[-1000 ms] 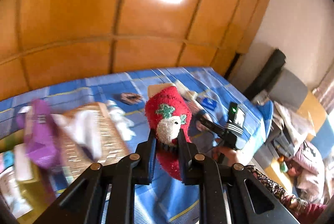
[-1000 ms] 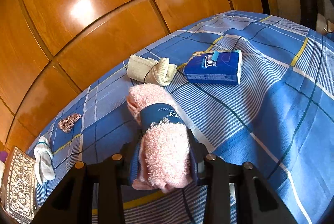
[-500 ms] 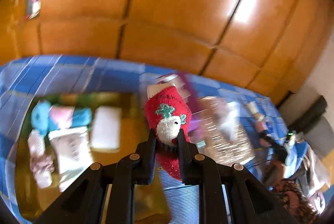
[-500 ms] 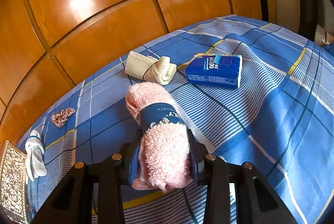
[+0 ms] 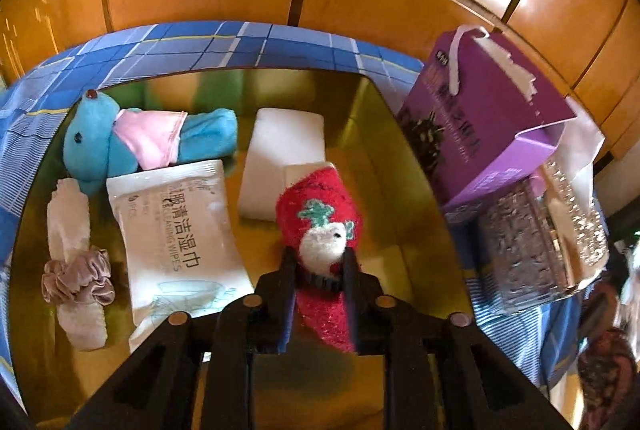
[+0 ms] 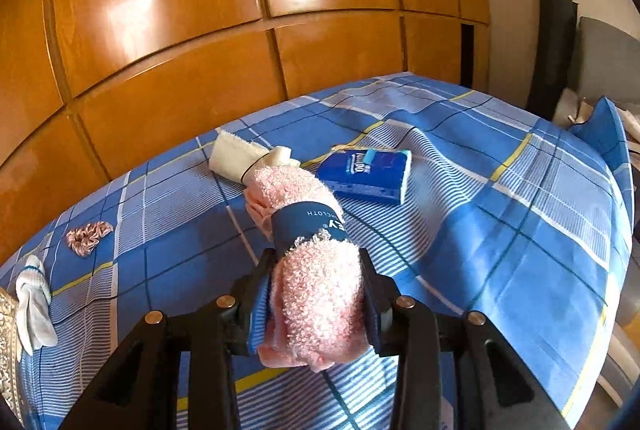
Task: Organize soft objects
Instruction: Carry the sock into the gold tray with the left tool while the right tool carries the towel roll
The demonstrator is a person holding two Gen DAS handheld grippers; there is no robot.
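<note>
Left fingers (image 5: 294, 272) pinch the red sock (image 5: 320, 213); right fingers (image 6: 370, 288) clamp the pink towel (image 6: 316, 290).

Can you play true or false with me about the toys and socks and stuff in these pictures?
1. The left gripper is squeezing a red sock. True.
2. The blue teddy lies on the bedsheet. False: it lies inside the gold tray.
3. The right gripper is open. False: it is shut on a pink towel.
4. A blue tissue pack lies on the blue checked sheet. True.
5. The purple box is inside the tray. False: it stands beside it.
</note>
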